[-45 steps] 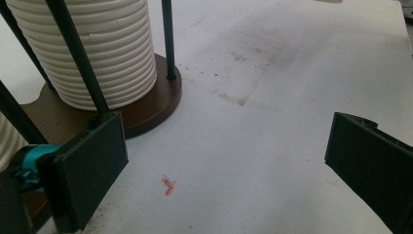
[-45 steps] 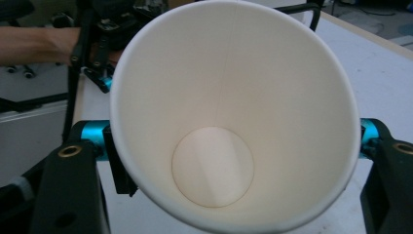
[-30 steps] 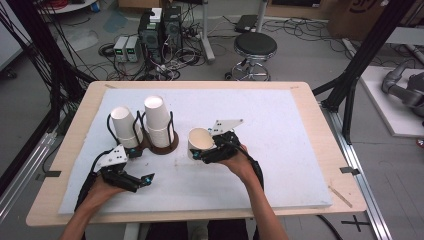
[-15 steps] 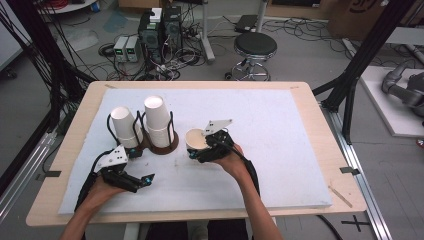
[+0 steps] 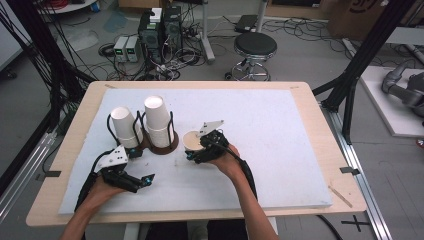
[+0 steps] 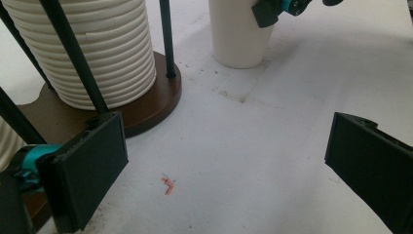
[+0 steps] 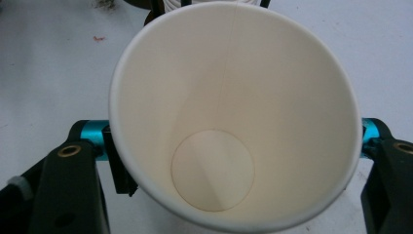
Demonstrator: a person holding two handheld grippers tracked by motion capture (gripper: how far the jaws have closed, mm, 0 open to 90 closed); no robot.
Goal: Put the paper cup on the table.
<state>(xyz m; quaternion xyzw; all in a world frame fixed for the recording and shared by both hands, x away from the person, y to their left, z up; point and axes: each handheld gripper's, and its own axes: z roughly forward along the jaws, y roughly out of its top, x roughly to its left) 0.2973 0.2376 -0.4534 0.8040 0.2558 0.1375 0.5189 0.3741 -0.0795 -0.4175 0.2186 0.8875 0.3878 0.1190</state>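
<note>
The left gripper (image 5: 145, 179) rests open on the mat (image 5: 280, 150), near the rack (image 5: 161, 145) of stacked cups (image 5: 156, 117). A single cup (image 5: 192, 141) is grasped upright by the right gripper (image 5: 197, 151), just right of the rack. It is probably being set down; releasing comes next. Whether its base touches the mat cannot be told.

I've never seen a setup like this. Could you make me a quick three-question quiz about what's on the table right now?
1. True or false: the right gripper holds a paper cup.
2. How many stacks of upturned cups stand in the wooden holder? A one, B two, C four.
3. Fill in: the left gripper has its jaws ____.

Key: 1 true, its mouth faces up and it is empty. 2 B. 3 open, with nothing between them.
</note>
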